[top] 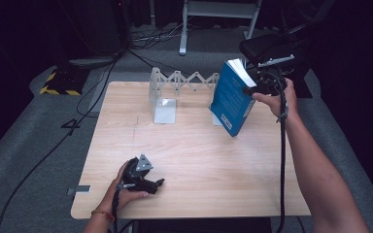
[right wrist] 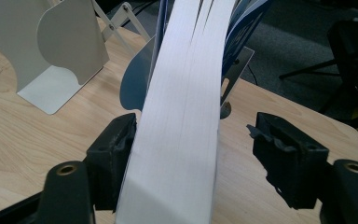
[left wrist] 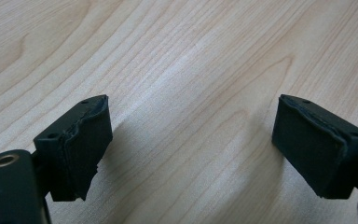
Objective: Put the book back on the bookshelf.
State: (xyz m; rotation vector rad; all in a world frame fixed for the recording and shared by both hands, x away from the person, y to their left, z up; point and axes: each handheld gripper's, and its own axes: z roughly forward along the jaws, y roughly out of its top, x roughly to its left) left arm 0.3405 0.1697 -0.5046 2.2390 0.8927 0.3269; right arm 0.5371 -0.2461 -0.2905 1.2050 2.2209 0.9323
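Observation:
A blue book [top: 230, 99] with white page edges [right wrist: 182, 116] stands tilted at the back right of the wooden table [top: 199, 165], its lower corner down near the tabletop. My right gripper [top: 249, 90] straddles the page side, open [right wrist: 191, 135]: the left jaw touches the book and the right jaw stands clear of it. Near the front left edge my left gripper [top: 158, 183] lies low over bare wood, open [left wrist: 193, 126], with nothing between its jaws.
A white metal bookend [top: 165, 104] [right wrist: 51, 46] with an accordion link [top: 184, 80] stands at the back centre. A second end plate [right wrist: 235, 65] sits behind the book. Cables and stand legs lie on the floor beyond the table.

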